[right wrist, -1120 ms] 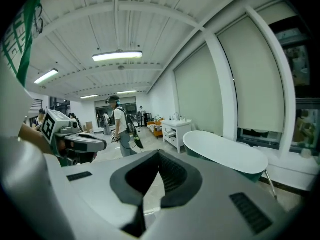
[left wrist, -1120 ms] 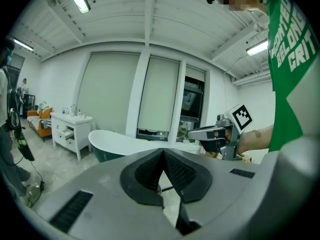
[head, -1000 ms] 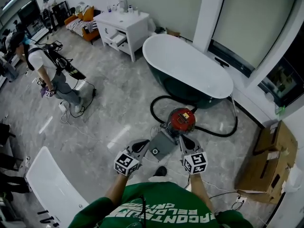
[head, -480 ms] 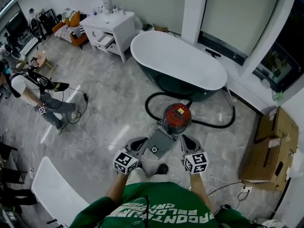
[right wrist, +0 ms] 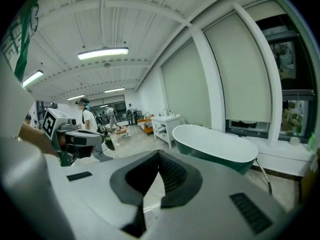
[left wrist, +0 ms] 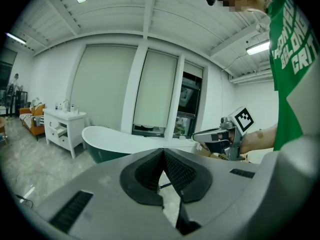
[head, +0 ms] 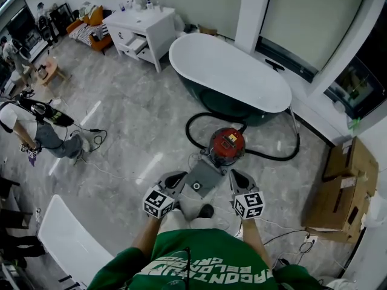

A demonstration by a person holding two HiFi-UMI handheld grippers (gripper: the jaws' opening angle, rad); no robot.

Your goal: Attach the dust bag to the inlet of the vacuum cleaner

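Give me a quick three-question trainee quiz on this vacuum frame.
1. True or false: the left tongs grip the dust bag.
2. The vacuum cleaner is mainly: A red, B blue, C yellow.
3. Fill in: the black hose loops on the floor beside the ____.
Key: 1 false, those tongs are shut on nothing; 2 A; 3 bathtub.

bathtub (head: 230,71) centre | white vanity (head: 140,29) far-left | cardboard box (head: 344,189) right
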